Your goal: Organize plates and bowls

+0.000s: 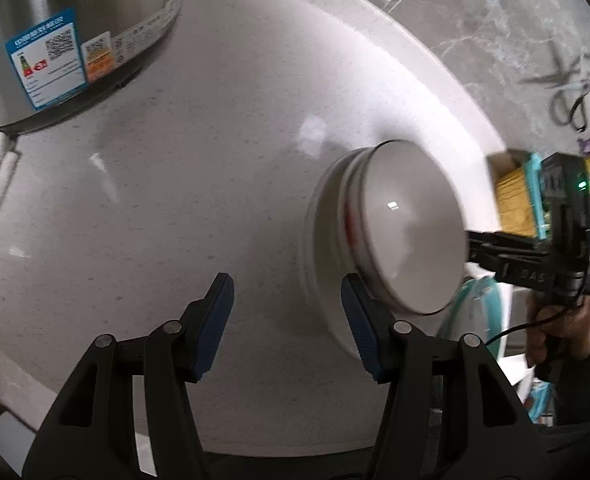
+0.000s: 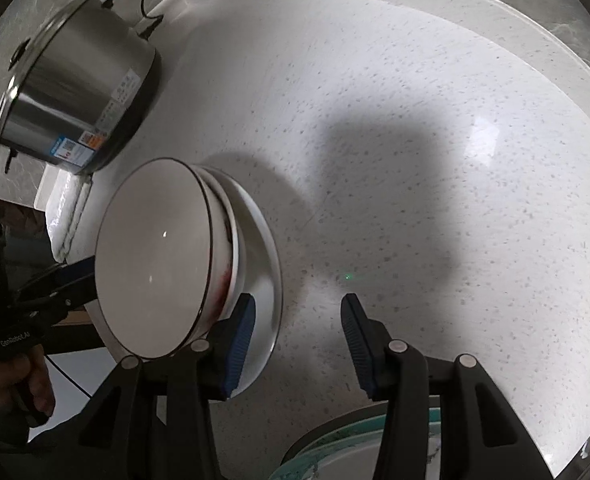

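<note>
Your left claw (image 1: 287, 320) spread, empty, beside stack of white round bowls (image 1: 395, 232) on speckled white worktop (image 1: 175, 180). Your right claw (image 2: 297, 344) spread, empty. Steel pot (image 2: 75, 96) upper left.

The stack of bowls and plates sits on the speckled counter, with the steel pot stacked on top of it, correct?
Not quite. The steel pot stands apart from the stack of bowls and plates, on the speckled counter beyond it, as the right wrist view shows. Nothing sits on the stack.

White dark-rimmed bowl (image 2: 155, 256), red-smeared stack below, speckled white countertop (image 2: 415, 120), steel pot (image 2: 79, 92) with blue label.
</note>
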`<state>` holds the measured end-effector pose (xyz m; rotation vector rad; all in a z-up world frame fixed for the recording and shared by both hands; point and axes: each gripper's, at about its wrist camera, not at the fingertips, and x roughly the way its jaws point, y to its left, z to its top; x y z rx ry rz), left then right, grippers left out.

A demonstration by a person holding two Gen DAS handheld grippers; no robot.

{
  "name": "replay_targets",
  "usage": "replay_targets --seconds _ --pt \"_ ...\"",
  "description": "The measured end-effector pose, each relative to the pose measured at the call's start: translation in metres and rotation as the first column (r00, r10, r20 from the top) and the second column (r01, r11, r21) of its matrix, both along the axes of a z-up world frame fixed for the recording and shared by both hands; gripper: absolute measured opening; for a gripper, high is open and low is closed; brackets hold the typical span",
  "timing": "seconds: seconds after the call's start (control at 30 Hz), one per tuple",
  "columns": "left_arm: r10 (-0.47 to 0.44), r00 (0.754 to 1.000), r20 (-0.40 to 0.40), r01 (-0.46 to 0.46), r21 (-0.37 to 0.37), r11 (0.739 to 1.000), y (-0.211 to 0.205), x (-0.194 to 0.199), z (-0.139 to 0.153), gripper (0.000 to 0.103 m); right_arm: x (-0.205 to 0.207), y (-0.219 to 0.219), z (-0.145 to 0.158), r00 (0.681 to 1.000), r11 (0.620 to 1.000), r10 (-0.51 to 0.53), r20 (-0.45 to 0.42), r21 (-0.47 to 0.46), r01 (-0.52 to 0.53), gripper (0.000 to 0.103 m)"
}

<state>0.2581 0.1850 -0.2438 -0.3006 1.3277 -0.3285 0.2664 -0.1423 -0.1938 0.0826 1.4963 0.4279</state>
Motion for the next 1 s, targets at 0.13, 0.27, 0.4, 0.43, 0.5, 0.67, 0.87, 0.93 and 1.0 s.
replay_targets --seconds 0.13,0.27,0.4,0.43,0.5,0.67,0.87,0.93,1.0 --pt "-0.003 1.000 -0.009 0.003 0.020 1.000 0.005 0.000 -0.004 0.054 0.000 0.001 -0.004 1.000 1.000 -0.002 -0.004 -0.008 0.002 0.045" --pt "-0.051 0.998 -0.023 0.052 0.063 0.997 -0.011 0.005 -0.011 0.053 0.001 0.006 -0.009 1.000 0.999 0.010 0.001 -0.046 -0.010 0.045" --pt "-0.062 0.997 -0.041 0.065 0.097 0.993 -0.022 0.010 -0.023 0.053 0.003 0.012 -0.015 1.000 0.997 0.001 0.000 -0.073 -0.001 0.045" --pt "-0.060 0.997 -0.041 0.064 0.110 0.992 -0.023 0.012 -0.027 0.053 0.004 0.012 -0.016 1.000 0.998 0.001 0.003 -0.067 -0.001 0.044" --pt "-0.049 0.998 -0.045 0.054 0.130 0.990 -0.024 0.016 -0.033 0.053 0.008 0.012 -0.018 1.000 0.999 -0.006 0.005 -0.046 0.006 0.044" --pt "-0.012 0.998 -0.060 0.016 0.068 0.998 -0.017 0.024 -0.048 0.056 0.019 0.009 -0.027 1.000 0.999 0.015 0.000 0.042 -0.015 0.040" --pt "-0.063 0.998 -0.015 0.064 0.069 0.996 -0.012 0.028 -0.051 0.058 0.031 0.001 -0.039 0.999 0.985 0.030 -0.018 0.173 -0.026 0.040" --pt "-0.058 0.998 -0.018 0.059 0.068 0.996 -0.016 0.031 -0.052 0.058 0.033 0.004 -0.041 0.999 0.981 0.044 -0.022 0.191 -0.039 0.040" --pt "-0.040 0.999 -0.018 0.041 0.056 0.998 -0.013 0.036 -0.051 0.058 0.035 0.001 -0.043 0.998 0.979 0.052 -0.046 0.199 -0.042 0.040"
